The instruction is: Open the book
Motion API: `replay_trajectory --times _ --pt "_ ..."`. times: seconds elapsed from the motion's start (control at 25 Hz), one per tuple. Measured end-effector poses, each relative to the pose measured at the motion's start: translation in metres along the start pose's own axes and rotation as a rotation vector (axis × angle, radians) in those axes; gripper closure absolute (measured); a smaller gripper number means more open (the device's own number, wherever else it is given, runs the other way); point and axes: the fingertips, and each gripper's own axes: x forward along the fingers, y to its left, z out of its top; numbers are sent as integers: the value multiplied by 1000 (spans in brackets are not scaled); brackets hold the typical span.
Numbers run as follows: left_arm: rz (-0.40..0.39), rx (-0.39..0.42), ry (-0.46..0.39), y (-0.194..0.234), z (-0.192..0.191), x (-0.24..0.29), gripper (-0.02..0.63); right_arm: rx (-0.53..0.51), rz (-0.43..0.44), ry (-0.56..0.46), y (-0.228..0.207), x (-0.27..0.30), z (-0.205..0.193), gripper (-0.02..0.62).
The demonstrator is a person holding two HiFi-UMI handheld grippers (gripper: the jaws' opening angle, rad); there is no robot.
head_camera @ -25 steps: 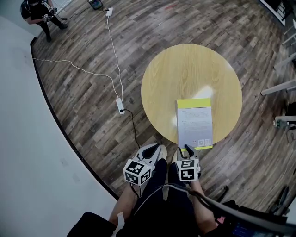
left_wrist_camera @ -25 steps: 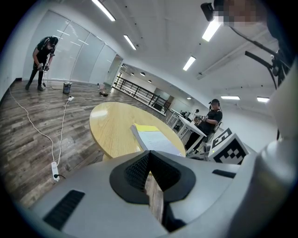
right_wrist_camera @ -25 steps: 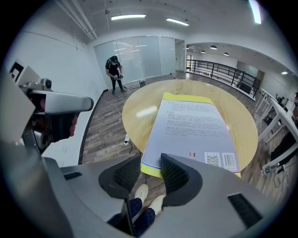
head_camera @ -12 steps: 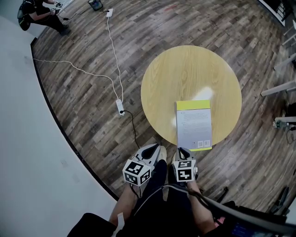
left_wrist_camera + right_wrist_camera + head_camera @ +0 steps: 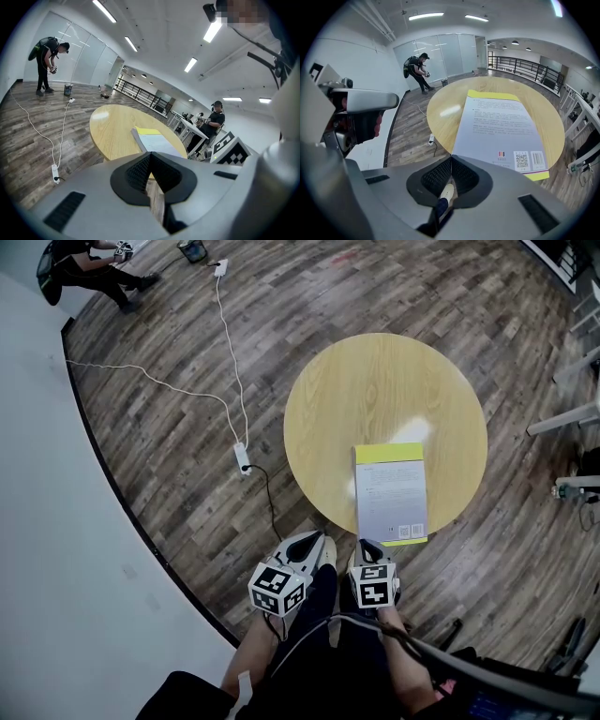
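A closed book lies on the round yellow table, near its front edge, with a pale printed cover and a yellow band at the far end. It also shows in the right gripper view as the book just beyond the jaws, and in the left gripper view as the book. My right gripper hangs just short of the book's near left corner. Its jaws have just been closing and now meet with nothing between them. My left gripper is further left, off the table, shut and empty.
A white power strip and its cable lie on the wood floor left of the table. A person stands far off at the back left. Metal furniture legs stand at the right. A pale wall curves along the left.
The right gripper's jaws, open a second ago, have come together. Neither hand has shifted. The distant person has changed stance.
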Motion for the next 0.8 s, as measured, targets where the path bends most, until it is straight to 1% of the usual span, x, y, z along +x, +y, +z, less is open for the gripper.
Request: replay_trajectory --times 0.56,0.64,0.8 --pt "3 11 8 -5 -3 -4 607 0 21 -19 0 -4 2 588" --pt "3 15 7 -7 -3 -4 607 5 23 -10 -1 -6 0 588" --pt "8 23 -1 -6 2 -4 607 14 25 -23 -2 -10 2 588"
